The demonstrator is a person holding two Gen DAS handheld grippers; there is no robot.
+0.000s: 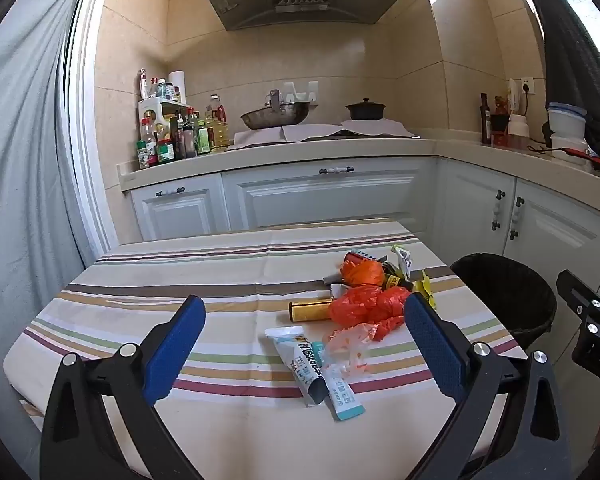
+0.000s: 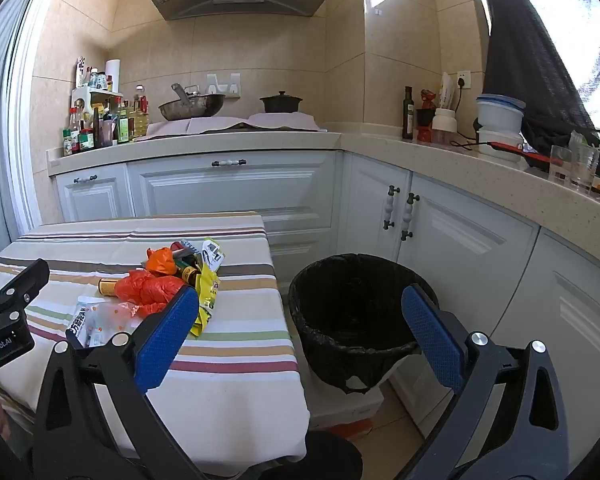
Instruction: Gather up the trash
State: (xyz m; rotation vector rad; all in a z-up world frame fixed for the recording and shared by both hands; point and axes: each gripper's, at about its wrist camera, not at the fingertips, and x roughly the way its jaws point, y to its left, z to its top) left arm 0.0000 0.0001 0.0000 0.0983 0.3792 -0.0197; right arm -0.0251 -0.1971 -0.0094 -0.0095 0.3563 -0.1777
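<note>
A pile of trash lies on the striped tablecloth: crumpled orange plastic bags, a gold tube, white-and-teal wrappers, a yellow packet and small dark bottles. My left gripper hovers open above the table's near side, the wrappers lying between its blue pads below. My right gripper is open over the gap between the table edge and the black-lined trash bin, which stands on the floor right of the table.
White kitchen cabinets and a counter run behind and to the right, carrying bottles, a wok, a pot, containers and glasses. A curtain hangs at left. A flat box lies under the bin.
</note>
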